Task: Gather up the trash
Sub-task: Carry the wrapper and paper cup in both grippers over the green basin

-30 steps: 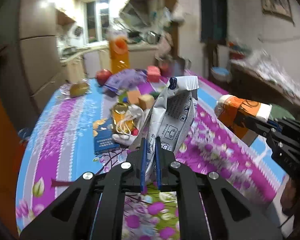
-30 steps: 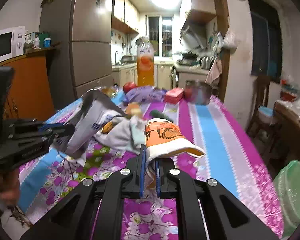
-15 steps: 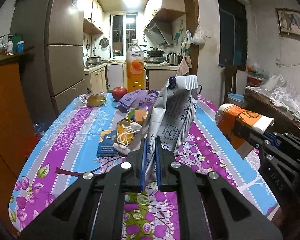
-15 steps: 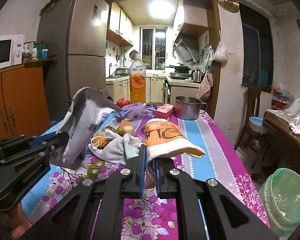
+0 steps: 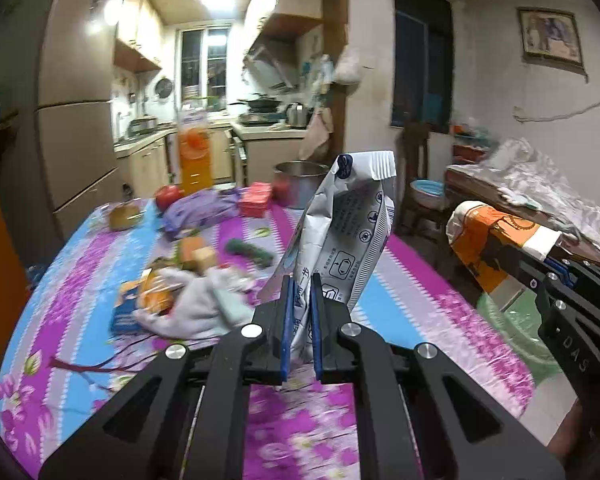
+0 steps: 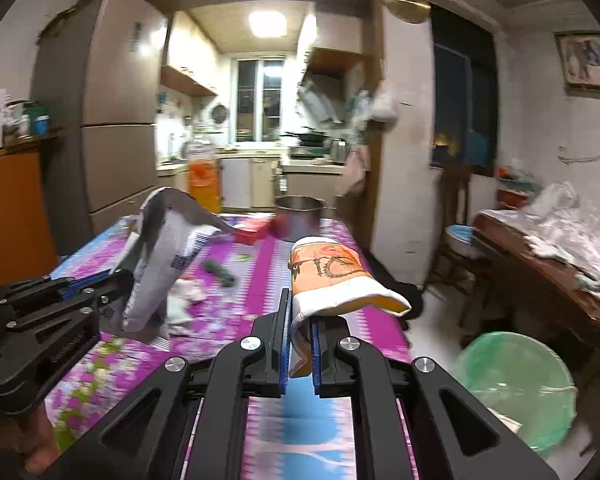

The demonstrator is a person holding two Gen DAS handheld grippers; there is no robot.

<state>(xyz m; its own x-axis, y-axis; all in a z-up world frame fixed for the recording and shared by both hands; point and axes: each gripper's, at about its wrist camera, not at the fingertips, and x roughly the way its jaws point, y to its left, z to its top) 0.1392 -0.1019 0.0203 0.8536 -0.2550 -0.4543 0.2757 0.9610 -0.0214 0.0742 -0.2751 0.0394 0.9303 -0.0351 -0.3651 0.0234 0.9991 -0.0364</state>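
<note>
My left gripper [image 5: 300, 320] is shut on a white and grey snack bag [image 5: 342, 236], held upright above the flowered tablecloth [image 5: 80, 280]. The bag also shows in the right wrist view [image 6: 160, 256]. My right gripper [image 6: 300, 340] is shut on an orange and white wrapper [image 6: 332, 280], held above the table's right edge. The wrapper also shows in the left wrist view [image 5: 488, 240] at the right. A green-lined trash bin [image 6: 512, 380] stands on the floor to the right of the table; it also shows in the left wrist view [image 5: 516, 328].
On the table lie a white cloth [image 5: 196, 308], a blue packet [image 5: 124, 316], a dark green object [image 5: 250, 252], a purple bag [image 5: 200, 208], a red box [image 5: 256, 198], an apple [image 5: 168, 196], an orange drink bottle [image 5: 194, 152] and a steel pot [image 6: 300, 216]. A cluttered wooden side table [image 6: 548, 264] stands right.
Both grippers have swung to the right with their wrappers still held. The green bin has come further into view and sits closer to the right gripper.
</note>
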